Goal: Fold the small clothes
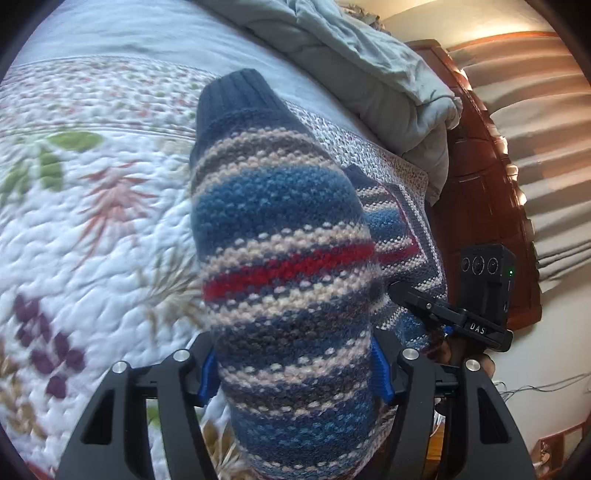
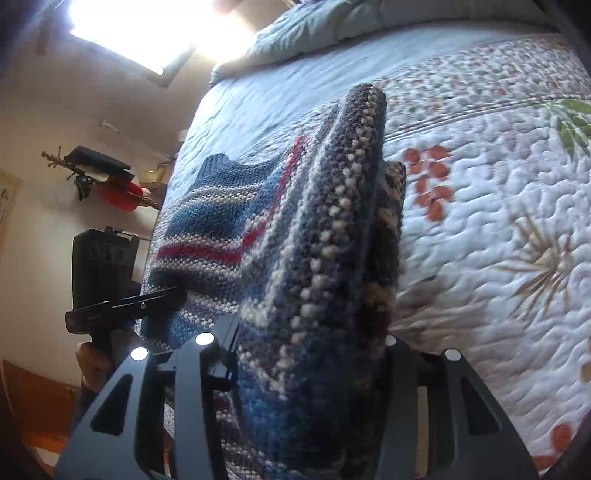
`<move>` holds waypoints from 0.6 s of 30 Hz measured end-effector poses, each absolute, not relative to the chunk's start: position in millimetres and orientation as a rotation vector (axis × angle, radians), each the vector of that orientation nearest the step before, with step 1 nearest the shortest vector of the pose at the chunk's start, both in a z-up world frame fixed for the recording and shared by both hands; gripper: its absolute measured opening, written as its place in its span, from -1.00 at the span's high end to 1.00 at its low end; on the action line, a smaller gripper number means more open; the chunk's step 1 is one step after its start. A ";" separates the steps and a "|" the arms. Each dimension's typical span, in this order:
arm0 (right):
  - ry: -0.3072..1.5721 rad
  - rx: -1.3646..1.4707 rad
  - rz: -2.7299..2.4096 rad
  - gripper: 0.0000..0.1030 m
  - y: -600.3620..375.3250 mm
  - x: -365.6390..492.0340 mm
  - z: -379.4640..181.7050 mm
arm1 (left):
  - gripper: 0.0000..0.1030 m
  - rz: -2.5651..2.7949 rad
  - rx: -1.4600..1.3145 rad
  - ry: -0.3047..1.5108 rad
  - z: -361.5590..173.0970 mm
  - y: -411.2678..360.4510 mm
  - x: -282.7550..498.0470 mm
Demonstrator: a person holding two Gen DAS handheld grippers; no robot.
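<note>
A small knitted sweater [image 1: 284, 266] with blue, cream, grey and red stripes and a dark blue cuff is held up above a quilted floral bedspread [image 1: 81, 229]. My left gripper [image 1: 293, 373] is shut on the sweater, which bulges forward between its blue pads. My right gripper [image 2: 314, 350] is shut on another part of the sweater [image 2: 321, 240], a thick folded edge rising in front of the camera. The right gripper also shows in the left wrist view [image 1: 424, 304], clamped on the sweater's right side. The left gripper shows in the right wrist view [image 2: 147, 301], clamped on the sweater's left side.
A bunched pale blue-grey duvet [image 1: 369, 66] lies at the far end of the bed. A dark wooden bed frame [image 1: 480, 177] runs along the right. In the right wrist view, a wall shelf with dark and red items [image 2: 107, 177] hangs beside a bright window [image 2: 147, 26].
</note>
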State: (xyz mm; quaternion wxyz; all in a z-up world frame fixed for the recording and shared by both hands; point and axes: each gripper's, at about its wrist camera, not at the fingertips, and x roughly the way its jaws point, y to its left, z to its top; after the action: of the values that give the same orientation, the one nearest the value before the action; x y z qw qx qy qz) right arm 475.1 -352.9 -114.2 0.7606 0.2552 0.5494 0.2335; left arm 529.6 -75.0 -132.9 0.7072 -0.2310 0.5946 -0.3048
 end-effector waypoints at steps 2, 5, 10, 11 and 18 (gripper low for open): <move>1.185 0.569 0.525 0.15 -328.7 456.9 -106.5 | -0.24 -0.669 -0.525 1.307 -123.9 -48.4 506.0; 1.168 0.552 0.545 0.15 -289.0 424.7 -98.1 | -0.24 -0.655 -0.538 1.289 -119.5 -10.1 464.1; 1.164 0.511 0.588 0.15 -220.5 364.9 -98.3 | -0.24 -0.625 -0.566 1.266 -124.2 48.7 388.4; 1.163 0.496 0.595 0.15 -208.3 355.5 -99.0 | -0.24 -0.620 -0.563 1.260 -125.4 55.3 378.4; 1.194 0.449 0.601 0.16 -140.0 301.0 -129.5 | -0.25 -0.580 -0.588 1.262 -168.0 116.1 309.9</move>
State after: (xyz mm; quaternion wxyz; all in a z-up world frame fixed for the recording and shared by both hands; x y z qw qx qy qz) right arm 301.0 -140.0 -129.5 0.7617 0.2064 0.5486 0.2763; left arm 309.9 116.1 -168.0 0.7290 -0.2668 0.5727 -0.2634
